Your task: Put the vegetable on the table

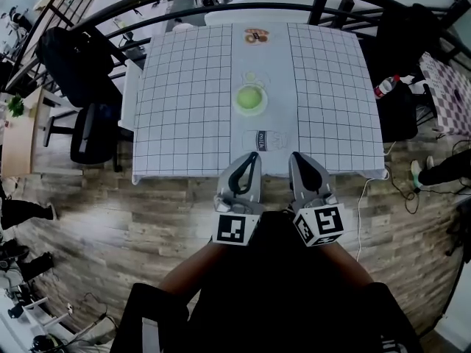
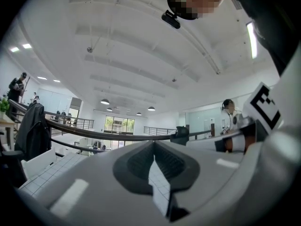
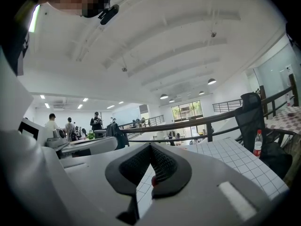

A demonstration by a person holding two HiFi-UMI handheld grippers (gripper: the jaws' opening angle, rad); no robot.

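Noted vegetable at middle of checked table: round, pale green, paler at rim; finer detail too small to tell. Found left gripper and right gripper clenched on nothing, at near table edge, well apart from vegetable.

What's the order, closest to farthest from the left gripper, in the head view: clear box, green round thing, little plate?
1. The clear box, at the near edge of the table, by the left gripper.
2. The green round thing, in the middle.
3. The little plate, far edge.
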